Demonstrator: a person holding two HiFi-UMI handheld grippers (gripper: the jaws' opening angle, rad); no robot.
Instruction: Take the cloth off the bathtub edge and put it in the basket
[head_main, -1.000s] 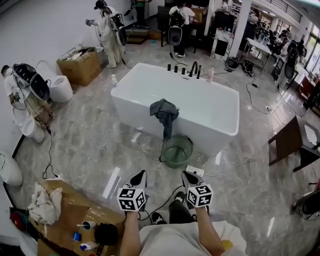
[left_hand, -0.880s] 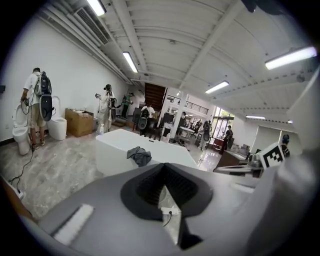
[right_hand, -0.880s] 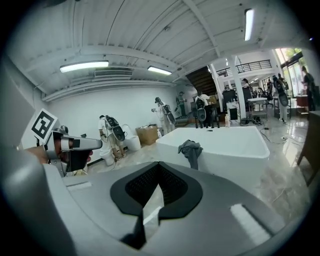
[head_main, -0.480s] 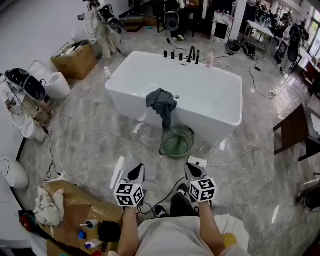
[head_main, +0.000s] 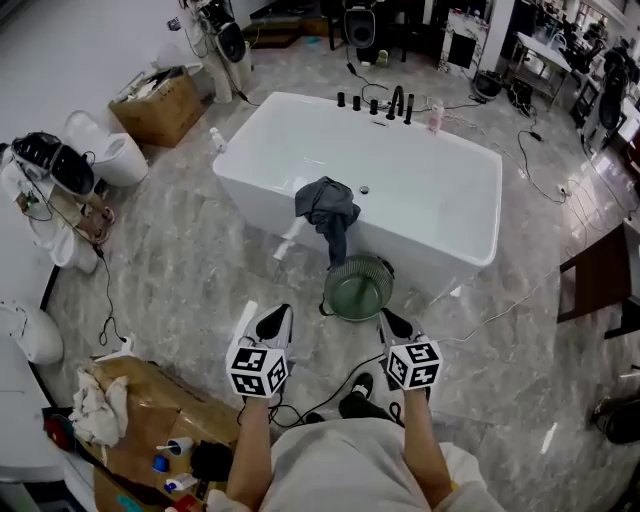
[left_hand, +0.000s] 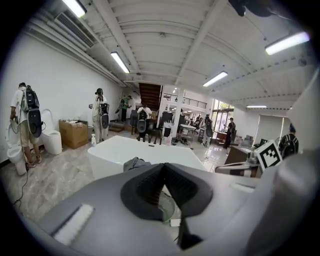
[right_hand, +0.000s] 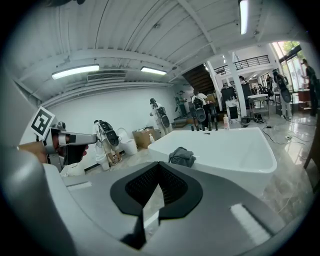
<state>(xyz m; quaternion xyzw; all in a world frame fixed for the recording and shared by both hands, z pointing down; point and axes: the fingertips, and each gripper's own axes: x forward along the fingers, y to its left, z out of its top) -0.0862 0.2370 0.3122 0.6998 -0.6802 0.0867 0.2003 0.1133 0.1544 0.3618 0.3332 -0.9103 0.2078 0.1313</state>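
Observation:
A dark grey cloth (head_main: 328, 208) hangs over the near edge of the white bathtub (head_main: 252, 196), one end trailing down the outer wall. Just below it on the floor stands a green wire basket (head_main: 357, 288). My left gripper (head_main: 277, 318) and right gripper (head_main: 391, 322) are held low in front of the person, either side of the basket and short of it, both shut and holding nothing. The left gripper view shows its shut jaws (left_hand: 164, 167) with the cloth (left_hand: 134, 163) beyond them. In the right gripper view the cloth (right_hand: 182, 156) lies past that gripper's tips (right_hand: 159, 165).
Black taps (head_main: 376, 102) line the tub's far rim. Cables (head_main: 330, 396) run across the marble floor near the person's feet. A flattened cardboard sheet (head_main: 150, 405) with rags and bottles lies at the lower left, toilets (head_main: 108, 158) at the left, a brown table (head_main: 598, 276) at the right.
The view has closed in on the bathtub and basket, which now lie nearer both grippers. Both grippers stayed shut and side by side.

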